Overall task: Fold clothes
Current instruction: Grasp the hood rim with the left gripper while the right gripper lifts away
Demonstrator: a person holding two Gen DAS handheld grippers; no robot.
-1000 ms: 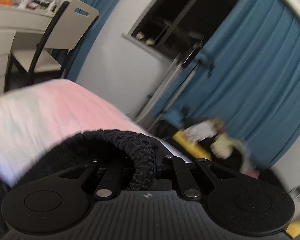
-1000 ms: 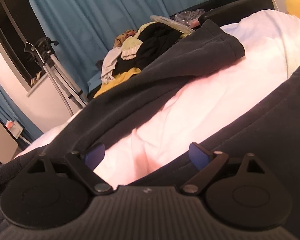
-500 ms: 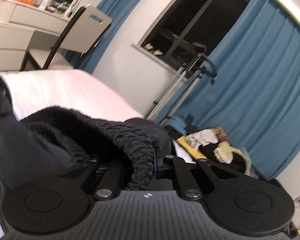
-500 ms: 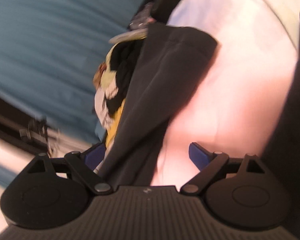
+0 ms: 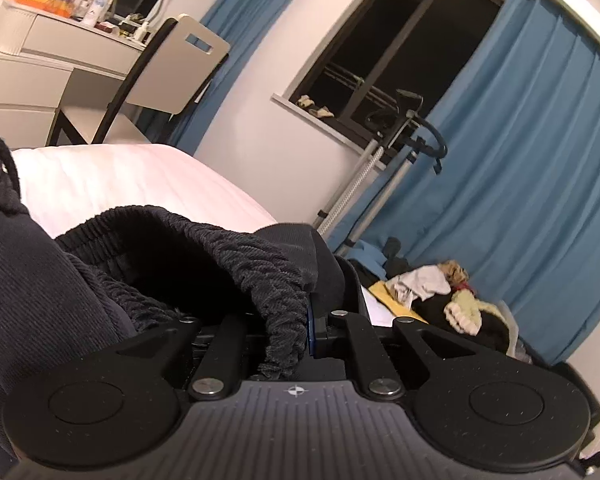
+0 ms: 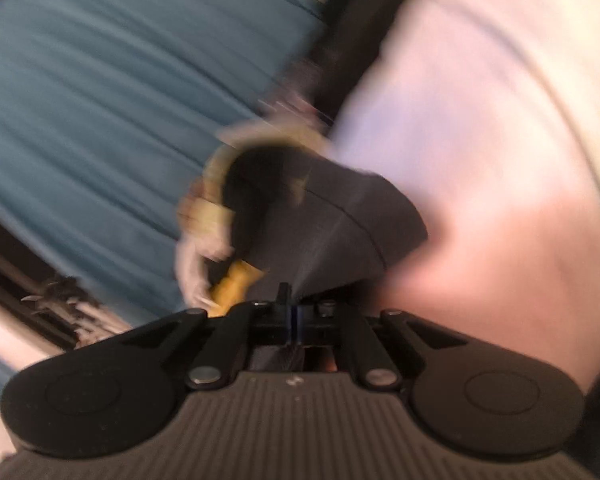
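Left wrist view, left claw (image 5: 300, 332) clamped on ribbed waistband (image 5: 276, 280), right claw (image 6: 294, 316) pinching dark garment edge (image 6: 340, 232).

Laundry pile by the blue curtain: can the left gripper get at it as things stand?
Probably not. The left gripper is shut on the ribbed waistband of the dark trousers, and the laundry pile lies off the bed, well beyond its fingertips.

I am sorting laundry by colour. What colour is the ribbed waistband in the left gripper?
Dark charcoal, almost black: the waistband shows best in the left wrist view.
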